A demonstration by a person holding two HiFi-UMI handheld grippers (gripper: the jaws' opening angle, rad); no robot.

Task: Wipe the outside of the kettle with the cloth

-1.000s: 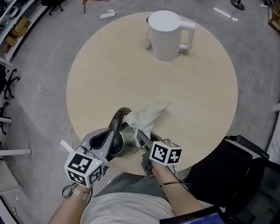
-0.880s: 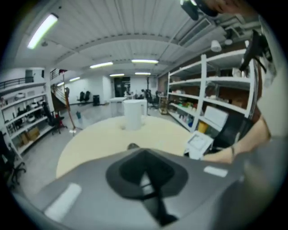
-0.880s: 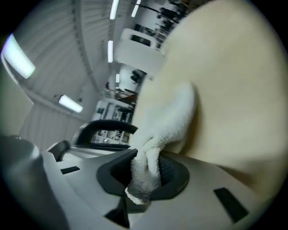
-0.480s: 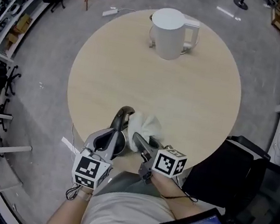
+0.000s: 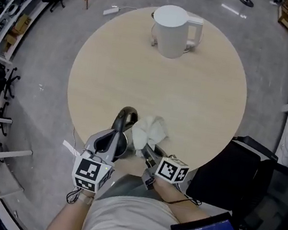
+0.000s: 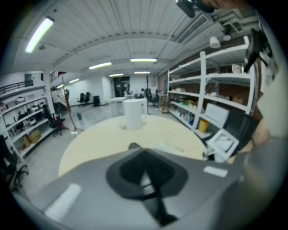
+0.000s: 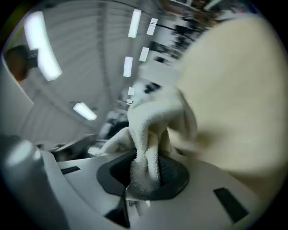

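The kettle point(image 5: 170, 32), white and lidded, stands upright at the far edge of the round pale table point(image 5: 201, 94), with its handle turned to the right. In the left gripper view the kettle point(image 6: 134, 114) appears straight ahead across the tabletop, well apart from both tools.

The cloth point(image 5: 149, 131), white and bunched, lies at the near edge of the table, just right of the left gripper's tip. The right gripper point(image 5: 146, 150) reaches in from the near side, and its jaws are clamped on the near end of the cloth. In the right gripper view a twisted fold of cloth point(image 7: 153, 130) is pinched in the right gripper point(image 7: 145, 173), and the rest billows out beyond it. Whether the cloth rests on the tabletop or hangs just above it cannot be told.

The left gripper point(image 5: 125, 120) points toward the far side. Its jaws are drawn together with nothing between them, as the left gripper view shows point(image 6: 135, 148).

A black chair point(image 5: 243, 171) stands at the near right of the table.
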